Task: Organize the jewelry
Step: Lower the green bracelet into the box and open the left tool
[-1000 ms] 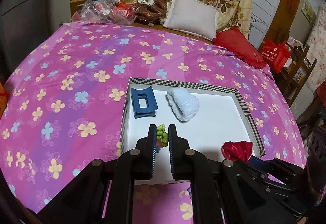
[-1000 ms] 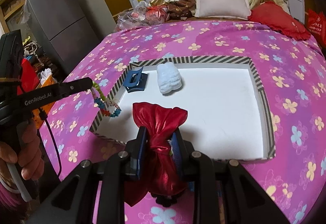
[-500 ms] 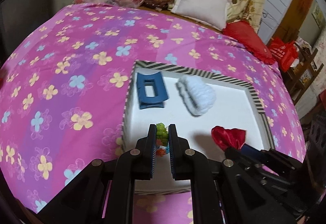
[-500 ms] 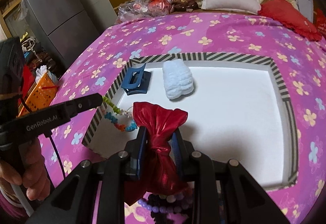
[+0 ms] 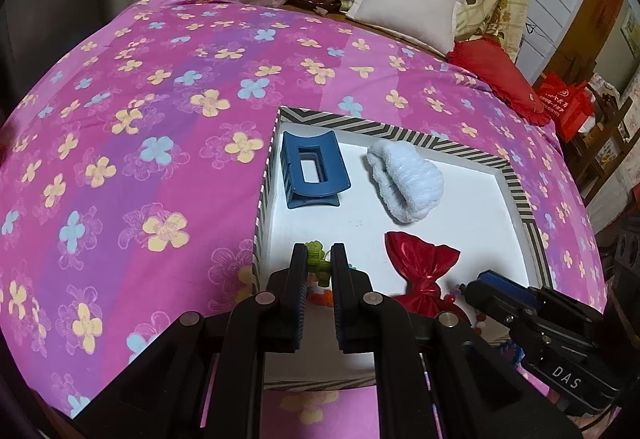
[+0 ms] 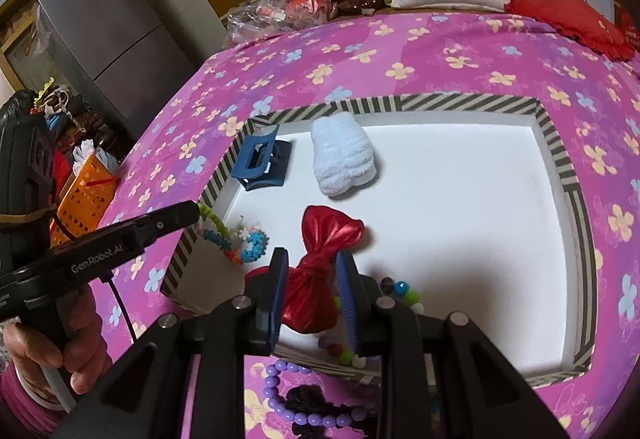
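Jewelry lay in a striped-rimmed white tray point(image 6: 560, 167) on a floral pink bedspread point(image 5: 120, 119) as both handheld grippers worked over its near edge. The left gripper point(image 5: 320, 263) pinched a colourful beaded bracelet point(image 6: 236, 239) at the tray's left wall; the right gripper point(image 6: 312, 267) clamped the knot of a red satin bow point(image 6: 328, 231). A blue claw clip point(image 5: 312, 171) and a pale fluffy scrunchie point(image 5: 408, 187) rested behind.
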{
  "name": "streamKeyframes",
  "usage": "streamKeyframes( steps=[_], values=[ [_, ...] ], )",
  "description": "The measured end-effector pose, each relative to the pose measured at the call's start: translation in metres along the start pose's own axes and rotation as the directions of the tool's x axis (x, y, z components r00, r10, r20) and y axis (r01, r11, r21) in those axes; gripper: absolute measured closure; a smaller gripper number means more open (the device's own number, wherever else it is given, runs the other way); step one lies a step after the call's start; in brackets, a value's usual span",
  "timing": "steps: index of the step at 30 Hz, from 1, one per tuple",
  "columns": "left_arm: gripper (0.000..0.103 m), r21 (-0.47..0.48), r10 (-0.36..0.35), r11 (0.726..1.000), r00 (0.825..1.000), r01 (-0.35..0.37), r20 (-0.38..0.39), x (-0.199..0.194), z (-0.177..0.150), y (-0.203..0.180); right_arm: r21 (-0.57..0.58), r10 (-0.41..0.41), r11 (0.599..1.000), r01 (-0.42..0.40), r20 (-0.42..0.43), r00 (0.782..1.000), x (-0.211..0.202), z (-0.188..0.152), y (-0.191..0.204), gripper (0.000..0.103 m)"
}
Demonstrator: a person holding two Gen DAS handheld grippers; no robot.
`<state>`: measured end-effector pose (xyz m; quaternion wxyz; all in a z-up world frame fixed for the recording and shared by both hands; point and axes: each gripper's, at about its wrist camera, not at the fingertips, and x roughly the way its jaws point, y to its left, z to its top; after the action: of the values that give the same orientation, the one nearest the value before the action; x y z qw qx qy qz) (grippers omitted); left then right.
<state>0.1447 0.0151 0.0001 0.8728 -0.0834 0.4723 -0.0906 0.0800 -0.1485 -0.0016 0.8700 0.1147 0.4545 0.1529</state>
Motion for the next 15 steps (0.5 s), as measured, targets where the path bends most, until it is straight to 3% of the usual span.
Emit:
streamKeyframes(
  steps=[5,9,15],
  values=[
    [0.096,-0.008,0.016,1.0,1.0,-0.016,-0.02,0.009,-0.002,0.004,-0.065,-0.017,0.998,0.013,-0.063,0.998,0.016,-0.005,0.011,0.077],
    [0.096,-0.008,0.036,0.999,0.999,-0.036,-0.031,0.017,-0.003,0.006,-0.131,-0.097,0.988,0.081,-0.121,0.988,0.041,-0.006,0.02,0.077],
    [0.096,-0.019,0.061,0.998,0.998,-0.062,-0.031,0.021,0.0,0.011,-0.151,-0.108,0.985,0.086,-0.142,0.984,0.065,0.006,0.027,0.077]
  ],
)
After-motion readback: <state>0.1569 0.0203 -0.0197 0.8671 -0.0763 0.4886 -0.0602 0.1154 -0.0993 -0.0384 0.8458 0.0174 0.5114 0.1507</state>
